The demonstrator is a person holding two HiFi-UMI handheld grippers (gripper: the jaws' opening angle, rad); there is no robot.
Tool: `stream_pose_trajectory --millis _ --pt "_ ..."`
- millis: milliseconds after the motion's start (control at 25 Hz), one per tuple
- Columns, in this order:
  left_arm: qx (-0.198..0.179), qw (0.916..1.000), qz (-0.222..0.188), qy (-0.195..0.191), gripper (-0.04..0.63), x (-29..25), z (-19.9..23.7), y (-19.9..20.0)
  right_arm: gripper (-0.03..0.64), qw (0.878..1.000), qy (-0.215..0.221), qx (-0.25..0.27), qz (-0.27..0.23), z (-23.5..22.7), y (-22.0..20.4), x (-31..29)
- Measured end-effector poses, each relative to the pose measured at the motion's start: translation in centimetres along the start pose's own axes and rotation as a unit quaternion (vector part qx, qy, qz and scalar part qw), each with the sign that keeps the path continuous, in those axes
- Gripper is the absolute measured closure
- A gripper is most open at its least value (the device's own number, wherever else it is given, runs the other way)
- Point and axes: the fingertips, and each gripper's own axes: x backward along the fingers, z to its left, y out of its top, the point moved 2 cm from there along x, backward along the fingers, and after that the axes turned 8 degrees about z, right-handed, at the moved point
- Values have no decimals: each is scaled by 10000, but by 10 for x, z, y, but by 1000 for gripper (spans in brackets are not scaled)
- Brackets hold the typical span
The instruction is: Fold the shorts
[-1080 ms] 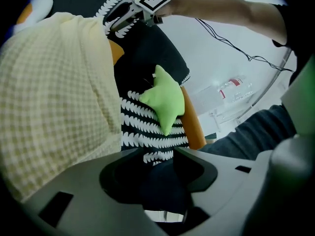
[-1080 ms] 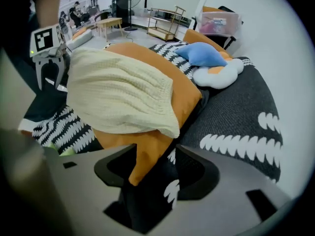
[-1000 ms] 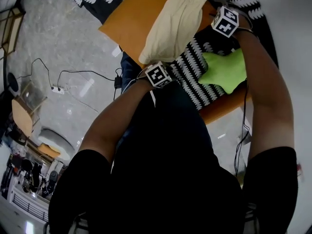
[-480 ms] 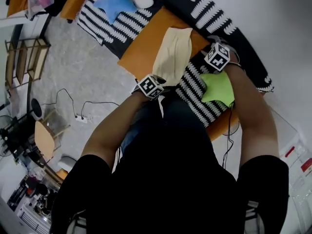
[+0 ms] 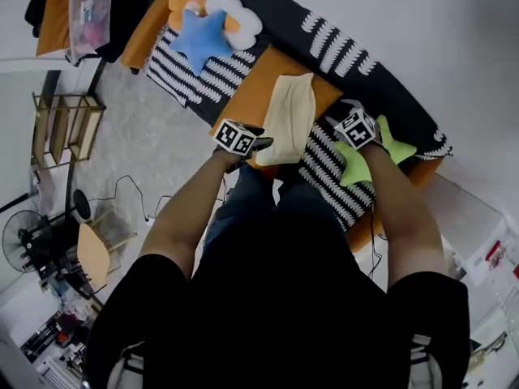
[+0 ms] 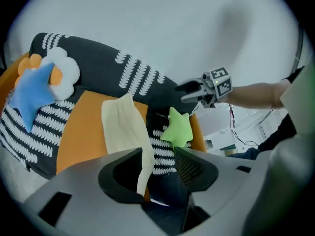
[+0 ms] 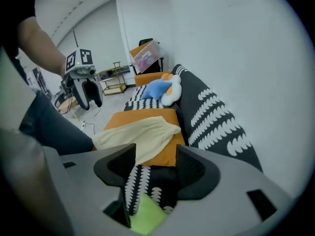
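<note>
the person's right forearm [image 5: 389, 201] hides part of the green star cushion [image 5: 347, 168].

The shorts [image 5: 290, 118] are laid on a flat cushion [image 5: 253, 104] on the sofa [image 5: 340, 35]. A star pillow [image 5: 352, 171] is placed at their 4 o'clock and a flower pillow [image 5: 233, 11] at their 10 o'clock.

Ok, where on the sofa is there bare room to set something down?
Free: orange cushion on the cream shorts' side nearer the blue star pillow; striped seat between cushion and that pillow. Crowded around the green star pillow.

Left gripper [image 6: 157, 155] jaws opening, nothing between; cream shorts [image 6: 120, 127] on orange cushion [image 6: 81, 134].
</note>
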Motion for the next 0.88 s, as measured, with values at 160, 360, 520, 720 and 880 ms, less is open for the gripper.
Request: stream_pose_trajectory --millis 160,360,520,720,880 --pt "277 9995 -154 -24 371 13 40 12 350 9977 -13 -629 -268 -3 3 -15" --pt "644 9970 -376 -223 365 10 97 43 351 9890 -3 -1413 -437 -21 25 -41" --pt "801 9948 -439 -459 364 -2 134 70 354 9770 39 -2066 -516 -36 40 -70" --pt "934 9922 -475 -676 359 -22 174 98 354 9475 370 -3103 -672 -47 55 -114" --pt "951 9924 -311 -710 360 -46 201 114 354 9363 503 -3422 -606 -55 62 -152"
